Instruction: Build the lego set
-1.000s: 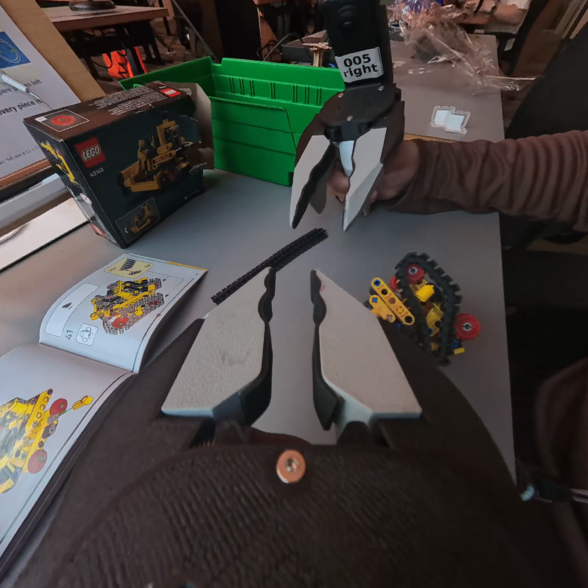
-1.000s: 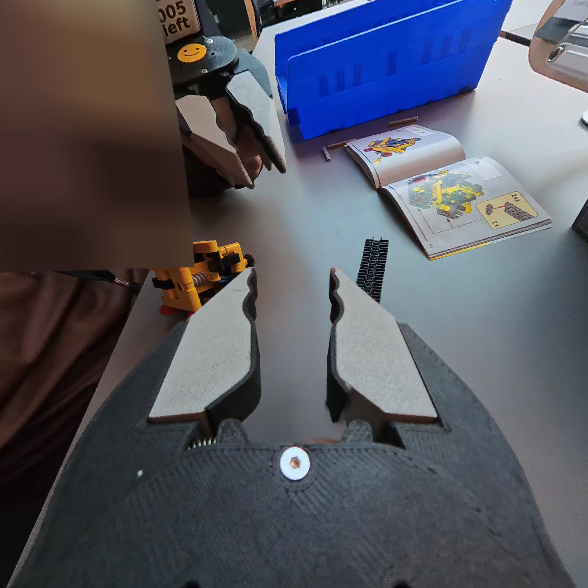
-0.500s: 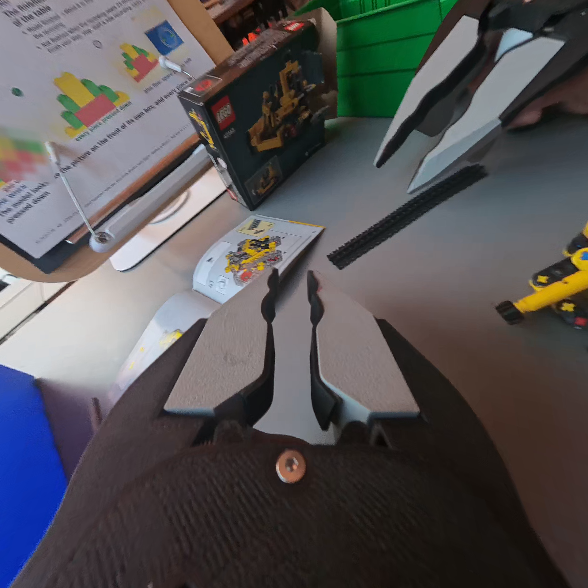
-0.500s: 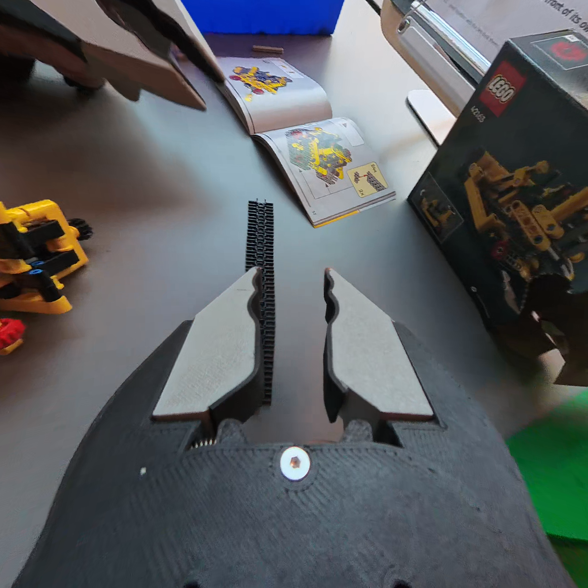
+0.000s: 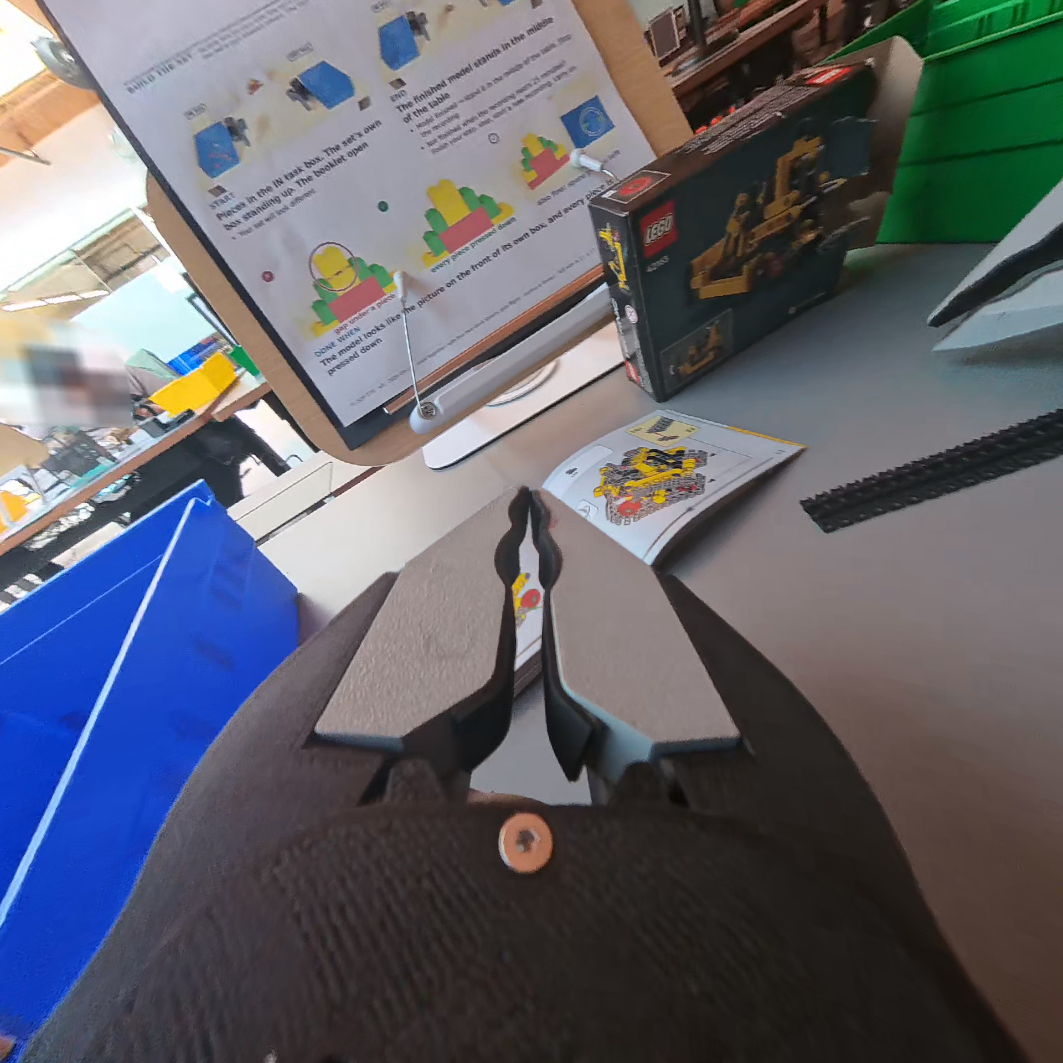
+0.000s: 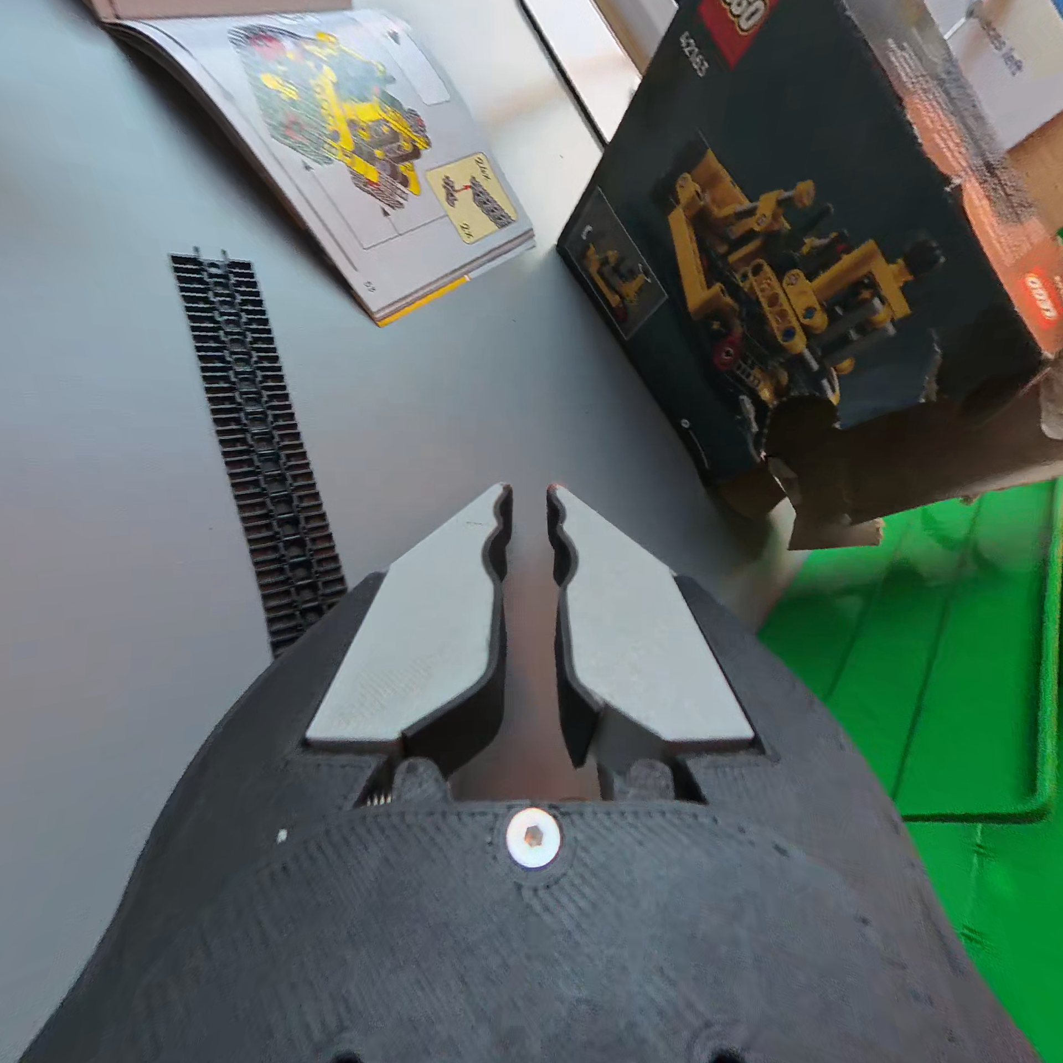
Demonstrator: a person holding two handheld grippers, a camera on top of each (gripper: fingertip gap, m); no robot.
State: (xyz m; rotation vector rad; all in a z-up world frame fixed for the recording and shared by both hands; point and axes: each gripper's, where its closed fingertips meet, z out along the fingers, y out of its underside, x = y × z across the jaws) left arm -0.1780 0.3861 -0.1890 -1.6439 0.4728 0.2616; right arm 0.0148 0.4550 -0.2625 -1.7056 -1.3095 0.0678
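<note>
My left gripper (image 5: pixel 530 499) is shut and empty, low over the open instruction booklet (image 5: pixel 679 483). A long black track strip (image 5: pixel 932 477) lies flat on the grey table to its right. The right gripper's fingers (image 5: pixel 1018 253) show at the right edge of the left wrist view. In the right wrist view my right gripper (image 6: pixel 529 489) is open by a narrow gap and holds nothing. The track strip (image 6: pixel 253 437) lies just left of it, apart from the fingers. The booklet (image 6: pixel 356 144) lies beyond. The yellow model is out of view.
The dark set box (image 5: pixel 736 230) (image 6: pixel 805 259) stands with a torn flap near the right gripper. A green bin (image 6: pixel 920 661) (image 5: pixel 978 144) is beside it. A blue bin (image 5: pixel 115 661) is at the left gripper's left. An instruction board (image 5: pixel 374 172) stands on a white stand. The gap from one gripper's tips to the other's is roughly 20 cm.
My left gripper closed and swung left over the booklet toward the blue bin. My right gripper narrowed and moved right off the track toward the box and green bin. The yellow model left both views.
</note>
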